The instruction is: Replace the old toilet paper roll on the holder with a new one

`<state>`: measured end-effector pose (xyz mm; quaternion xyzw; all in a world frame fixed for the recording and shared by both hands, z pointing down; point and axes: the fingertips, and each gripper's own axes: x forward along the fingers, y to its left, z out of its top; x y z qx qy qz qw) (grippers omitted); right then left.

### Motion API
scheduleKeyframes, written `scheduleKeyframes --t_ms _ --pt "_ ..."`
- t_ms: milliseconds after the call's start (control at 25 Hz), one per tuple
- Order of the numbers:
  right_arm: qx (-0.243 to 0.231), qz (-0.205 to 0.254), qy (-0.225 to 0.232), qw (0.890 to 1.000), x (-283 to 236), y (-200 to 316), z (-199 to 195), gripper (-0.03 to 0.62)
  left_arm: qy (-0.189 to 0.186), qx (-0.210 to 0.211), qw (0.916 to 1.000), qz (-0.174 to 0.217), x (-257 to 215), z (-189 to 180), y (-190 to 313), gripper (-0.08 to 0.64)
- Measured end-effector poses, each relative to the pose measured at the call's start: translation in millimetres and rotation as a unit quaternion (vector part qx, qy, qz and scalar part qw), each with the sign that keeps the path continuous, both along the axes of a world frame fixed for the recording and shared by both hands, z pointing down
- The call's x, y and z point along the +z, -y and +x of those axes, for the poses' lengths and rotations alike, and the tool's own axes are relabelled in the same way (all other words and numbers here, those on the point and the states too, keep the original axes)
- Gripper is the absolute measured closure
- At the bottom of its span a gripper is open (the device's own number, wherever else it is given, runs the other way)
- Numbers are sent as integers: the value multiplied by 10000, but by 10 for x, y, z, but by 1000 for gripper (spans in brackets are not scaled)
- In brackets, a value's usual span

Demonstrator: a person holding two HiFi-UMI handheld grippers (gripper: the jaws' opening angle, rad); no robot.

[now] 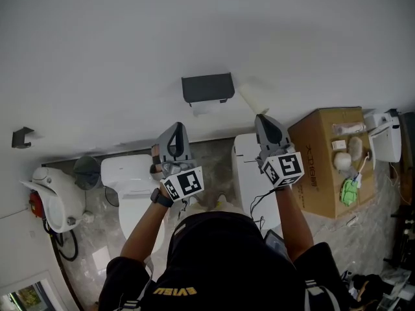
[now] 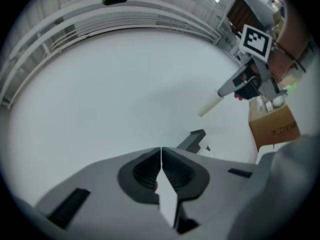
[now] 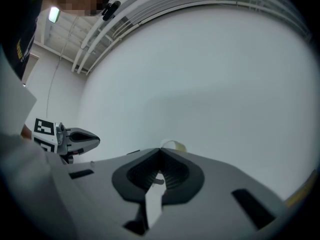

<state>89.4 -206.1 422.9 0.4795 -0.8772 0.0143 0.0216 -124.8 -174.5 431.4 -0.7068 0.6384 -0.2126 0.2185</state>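
The black toilet paper holder [image 1: 207, 87] is fixed to the white wall, with a bit of white paper [image 1: 206, 108] showing under it. My right gripper [image 1: 260, 117] is shut on a cream cardboard tube [image 1: 249, 98], which points up and left towards the holder's right side. The tube's end [image 3: 173, 145] shows just past the shut jaws of my right gripper [image 3: 160, 151]. In the left gripper view the tube [image 2: 210, 105] sits above the holder [image 2: 193, 139]. My left gripper [image 1: 174, 128] is below and left of the holder, and it [image 2: 161, 150] is shut with nothing seen between the jaws.
A white toilet [image 1: 130, 183] stands below the left gripper, and a white fixture [image 1: 55, 196] is at the far left. A white cabinet [image 1: 249, 173] and an open cardboard box [image 1: 324, 164] with small items stand to the right. A small black hook [image 1: 21, 137] is on the wall.
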Motion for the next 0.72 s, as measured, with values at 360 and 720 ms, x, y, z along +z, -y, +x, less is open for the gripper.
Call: scheduleKeyframes --t_ms 360,720 --pt "-226 362 224 9988 -505 -279 -84 597 -2103 551 9761 73 -379 -360 -254 549" --pt "-213 528 156 9983 -718 -498 -127 597 -3291 658 9418 -183 -609 -791 -537 550"
